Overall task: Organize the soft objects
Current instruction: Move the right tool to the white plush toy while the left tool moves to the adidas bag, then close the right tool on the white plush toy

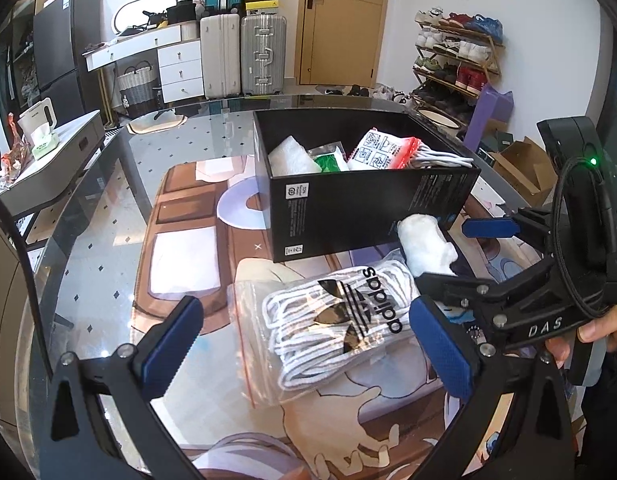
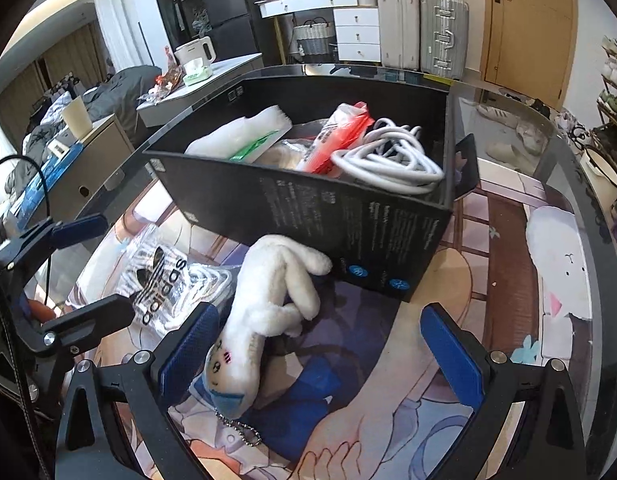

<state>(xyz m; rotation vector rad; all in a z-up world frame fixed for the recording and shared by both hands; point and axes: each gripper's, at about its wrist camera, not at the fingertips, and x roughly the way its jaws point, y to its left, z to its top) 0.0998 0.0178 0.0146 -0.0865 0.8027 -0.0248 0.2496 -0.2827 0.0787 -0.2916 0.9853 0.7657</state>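
Left gripper [image 1: 304, 348]: wide open, holding nothing, straddling the clear plastic bag of white Adidas socks [image 1: 336, 324] on the printed mat [image 1: 184, 264].
Black cardboard box [image 1: 348, 212]: far of the bag, holding packaged white socks.
White plush rabbit keychain [image 2: 264, 312]: lying near the box.
Right gripper [image 2: 320, 356]: wide open, empty, left pad beside the rabbit.

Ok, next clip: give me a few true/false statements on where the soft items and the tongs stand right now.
1. The black box already holds several items. True.
2. The bagged Adidas socks lie inside the box. False: they lie on the mat outside it.
3. The white plush toy rests on the mat near the box. True.
4. The right tongs are clamped on the plush. False: they are open.
5. The left tongs are open. True.
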